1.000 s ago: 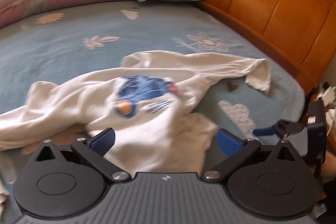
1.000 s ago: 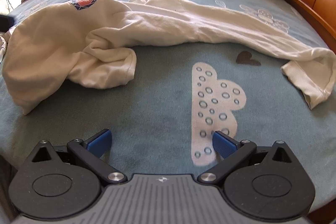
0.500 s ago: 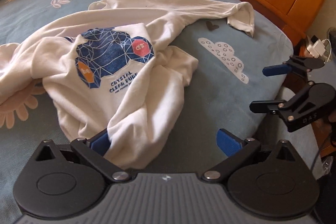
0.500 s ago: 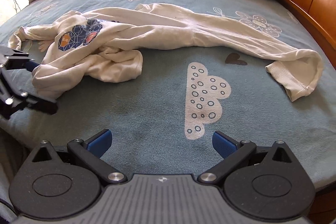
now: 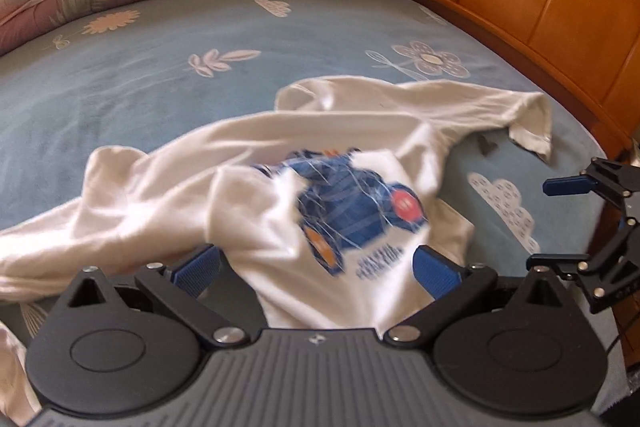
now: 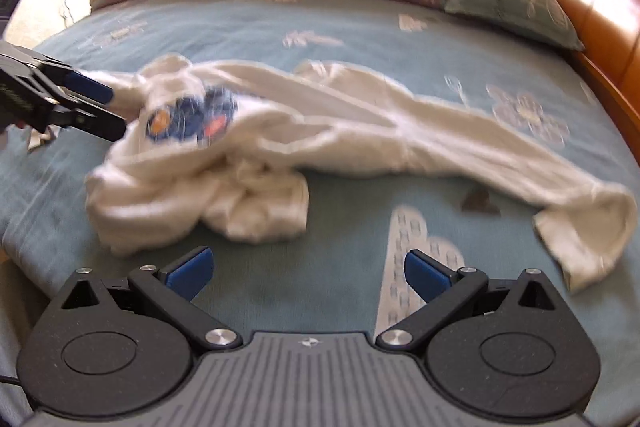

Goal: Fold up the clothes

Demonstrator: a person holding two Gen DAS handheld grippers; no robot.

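While crumpled across the blue bedsheet, the white sweatshirt fills frame centre, its hem lying between the left gripper's wide jaws; right gripper, lower frame, gapes wide, empty.

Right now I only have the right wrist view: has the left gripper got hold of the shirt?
Observer: No. The left gripper is open; the white shirt lies between its fingers, unpinched.
Operator: Is the print facing up?
Observer: Yes. The blue print faces up, with a line of lettering beneath it, too blurred to read.
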